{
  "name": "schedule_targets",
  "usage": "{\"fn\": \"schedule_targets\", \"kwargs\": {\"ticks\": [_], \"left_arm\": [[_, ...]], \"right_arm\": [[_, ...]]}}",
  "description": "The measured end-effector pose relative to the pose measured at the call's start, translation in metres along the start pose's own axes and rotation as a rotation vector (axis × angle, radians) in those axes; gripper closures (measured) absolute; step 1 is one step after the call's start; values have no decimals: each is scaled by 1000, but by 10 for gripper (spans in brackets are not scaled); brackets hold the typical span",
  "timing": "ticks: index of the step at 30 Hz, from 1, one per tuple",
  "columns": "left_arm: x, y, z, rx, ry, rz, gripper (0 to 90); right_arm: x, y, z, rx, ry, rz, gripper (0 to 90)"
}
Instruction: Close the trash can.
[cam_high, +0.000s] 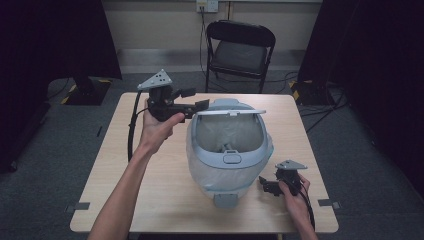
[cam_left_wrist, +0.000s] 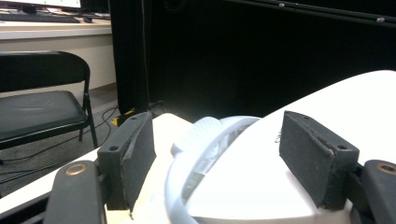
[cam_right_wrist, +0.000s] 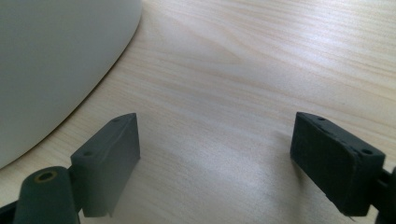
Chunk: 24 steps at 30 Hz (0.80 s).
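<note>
Now | left gripper (cam_high: 199, 106): jaws wide, empty, raised at bin's (cam_high: 227, 150) back-left rim | right gripper (cam_high: 265, 184): jaws wide, empty, low beside bin's front-right | bin: upright, mid-surface (cam_high: 125, 165), lid open

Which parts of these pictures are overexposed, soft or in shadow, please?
In the left gripper view, the bin lid is blown out to near-featureless white. In the right gripper view, the bin wall is dull, shaded and soft, while the table carries a pale sheen. In the high view, the side curtains go almost black.
</note>
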<state>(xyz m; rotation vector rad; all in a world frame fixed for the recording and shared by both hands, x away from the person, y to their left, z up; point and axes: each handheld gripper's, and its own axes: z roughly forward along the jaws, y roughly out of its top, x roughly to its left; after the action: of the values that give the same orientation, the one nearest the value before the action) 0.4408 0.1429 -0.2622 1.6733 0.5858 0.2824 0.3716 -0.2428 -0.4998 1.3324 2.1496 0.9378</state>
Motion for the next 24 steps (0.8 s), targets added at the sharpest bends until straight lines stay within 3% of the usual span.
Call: {"fn": "schedule_targets", "kwargs": {"ticks": [3, 8, 24], "left_arm": [[-7, -2, -2, 8, 12, -6, 243], [-21, -3, -3, 10, -14, 2, 243], [-62, -14, 15, 85, -79, 125, 189]], "right_arm": [[0, 0, 0, 0, 0, 0, 146], [0, 0, 0, 0, 0, 0, 146], [0, 0, 0, 0, 0, 0, 146]]}}
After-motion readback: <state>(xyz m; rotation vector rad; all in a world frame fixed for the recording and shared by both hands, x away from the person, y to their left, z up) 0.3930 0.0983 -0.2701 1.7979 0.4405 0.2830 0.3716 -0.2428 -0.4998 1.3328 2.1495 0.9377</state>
